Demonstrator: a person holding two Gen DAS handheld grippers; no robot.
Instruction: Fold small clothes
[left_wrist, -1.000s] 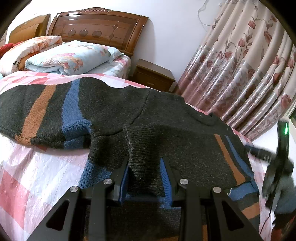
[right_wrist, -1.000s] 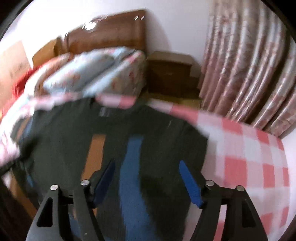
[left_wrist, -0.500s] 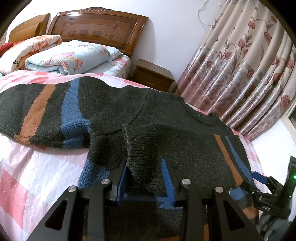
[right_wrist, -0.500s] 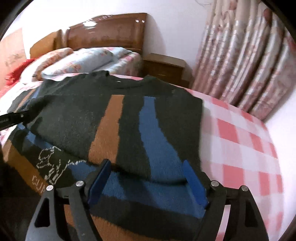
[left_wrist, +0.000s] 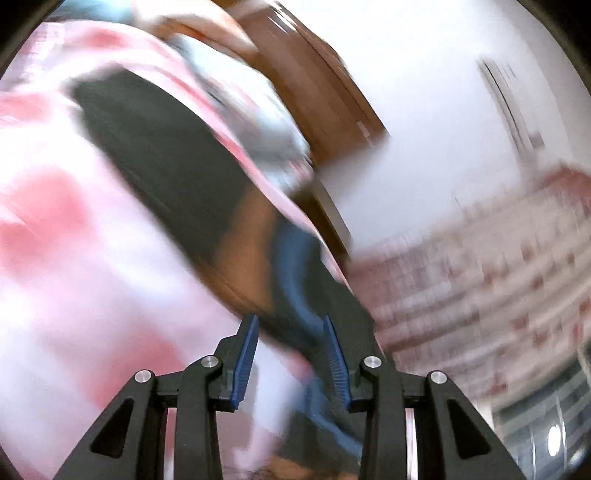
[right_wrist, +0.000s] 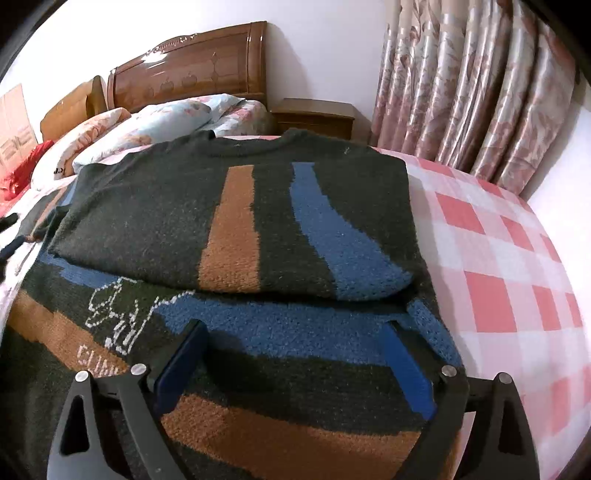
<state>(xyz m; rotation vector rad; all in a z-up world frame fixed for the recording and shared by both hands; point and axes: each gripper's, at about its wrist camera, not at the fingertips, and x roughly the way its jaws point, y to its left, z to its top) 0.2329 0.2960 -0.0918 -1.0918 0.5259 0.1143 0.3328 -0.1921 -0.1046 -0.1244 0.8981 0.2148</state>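
A dark grey knit sweater (right_wrist: 155, 206) with orange and blue stripes lies spread on the bed. One sleeve is folded across its chest, cuff at the left. My right gripper (right_wrist: 291, 326) hovers open just above the sweater's lower body, nothing between its pads. The left wrist view is heavily blurred. There my left gripper (left_wrist: 290, 317) stands with its blue pads apart, tilted over the pink bedding. The sweater's other striped sleeve (left_wrist: 236, 251) stretches away from its tips. I see no cloth pinched between the pads.
The pink and white checked bedspread (right_wrist: 509, 258) shows to the right of the sweater. Folded quilts and pillows (right_wrist: 147, 125) lie by the wooden headboard (right_wrist: 192, 74). A bedside cabinet (right_wrist: 314, 118) and floral curtains (right_wrist: 461, 92) stand behind.
My left gripper let go of the grey cuff, swung fast to the left and rolled, and now faces the other sleeve. My right gripper slid down over the sweater body, then settled.
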